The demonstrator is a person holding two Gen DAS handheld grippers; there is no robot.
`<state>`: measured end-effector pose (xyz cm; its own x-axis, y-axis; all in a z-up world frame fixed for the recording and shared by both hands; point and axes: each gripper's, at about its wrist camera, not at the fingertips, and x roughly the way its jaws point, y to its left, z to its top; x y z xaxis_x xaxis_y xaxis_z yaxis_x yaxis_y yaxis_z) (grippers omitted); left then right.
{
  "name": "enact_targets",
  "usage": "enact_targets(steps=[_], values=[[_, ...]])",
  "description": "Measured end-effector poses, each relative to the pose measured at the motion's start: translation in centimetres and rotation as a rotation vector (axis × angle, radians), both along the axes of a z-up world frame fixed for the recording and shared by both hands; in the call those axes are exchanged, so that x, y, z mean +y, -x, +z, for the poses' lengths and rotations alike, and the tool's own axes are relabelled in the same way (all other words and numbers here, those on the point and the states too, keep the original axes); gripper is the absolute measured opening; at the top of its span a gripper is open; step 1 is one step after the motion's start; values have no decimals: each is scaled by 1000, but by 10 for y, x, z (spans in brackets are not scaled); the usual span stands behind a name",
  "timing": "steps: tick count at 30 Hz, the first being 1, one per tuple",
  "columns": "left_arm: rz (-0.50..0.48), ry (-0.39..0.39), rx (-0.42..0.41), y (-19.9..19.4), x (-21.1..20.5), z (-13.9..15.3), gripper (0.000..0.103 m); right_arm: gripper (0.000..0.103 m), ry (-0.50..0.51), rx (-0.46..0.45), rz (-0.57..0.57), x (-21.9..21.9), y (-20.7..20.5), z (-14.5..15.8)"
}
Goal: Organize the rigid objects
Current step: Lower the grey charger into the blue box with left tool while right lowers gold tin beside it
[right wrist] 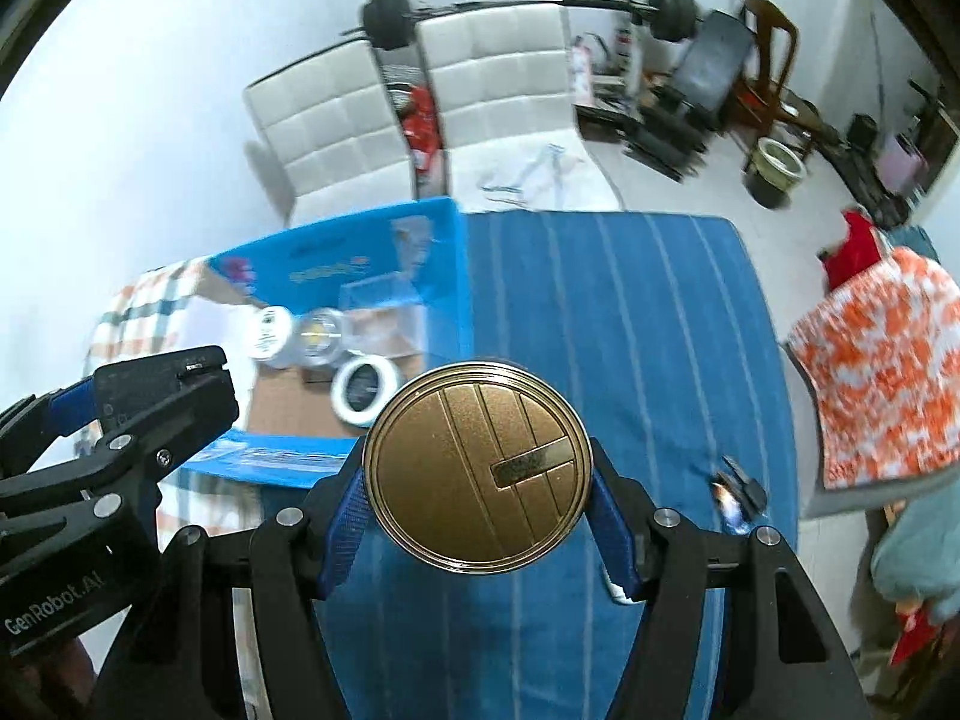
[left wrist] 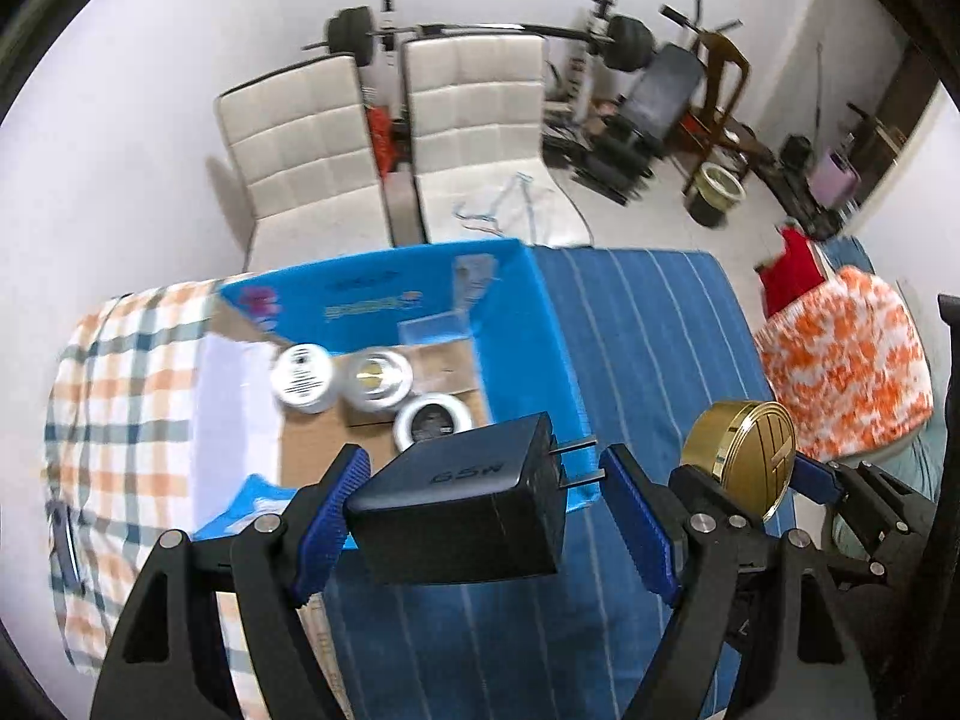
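My left gripper (left wrist: pixel 483 465) is shut on a black power adapter (left wrist: pixel 462 510). The adapter's body rests against the left pad and its two prongs touch the right pad. It hangs above the near edge of an open blue cardboard box (left wrist: pixel 528 324). My right gripper (right wrist: pixel 477 474) is shut on a flat round gold tin (right wrist: pixel 477 468), held by its rim above the blue striped cloth (right wrist: pixel 630 330). In the left wrist view the gold tin (left wrist: pixel 744 456) shows at the right. The left gripper (right wrist: pixel 144 396) appears at the left of the right wrist view.
Inside the box lie three round white tins (left wrist: pixel 303 378) (left wrist: pixel 375 378) (left wrist: pixel 432 420) and a clear plastic case (left wrist: pixel 432 330). A small dark object (right wrist: pixel 735 498) lies on the cloth. A checked cloth (left wrist: pixel 120 390) is left, an orange-white cloth (right wrist: pixel 882 372) right, and white chairs (left wrist: pixel 312 162) stand behind.
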<state>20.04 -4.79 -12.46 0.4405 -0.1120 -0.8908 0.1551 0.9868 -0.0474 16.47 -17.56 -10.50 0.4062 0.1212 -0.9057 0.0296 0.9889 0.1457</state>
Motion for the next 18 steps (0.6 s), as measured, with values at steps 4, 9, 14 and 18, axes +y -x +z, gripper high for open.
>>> enact_targets(steps=[4, 9, 14, 18], values=[[49, 24, -8, 9, 31, 8, 78, 67, -14, -10, 49, 31, -1, 7], [110, 37, 5, 16, 70, 7, 78, 67, -27, 4, 104, 63, -4, 2], [180, 60, 39, 14, 112, -2, 78, 67, -83, 48, 137, 90, -23, -24], [206, 81, 117, -8, 139, -30, 78, 67, -153, 111, 144, 113, -47, -67]])
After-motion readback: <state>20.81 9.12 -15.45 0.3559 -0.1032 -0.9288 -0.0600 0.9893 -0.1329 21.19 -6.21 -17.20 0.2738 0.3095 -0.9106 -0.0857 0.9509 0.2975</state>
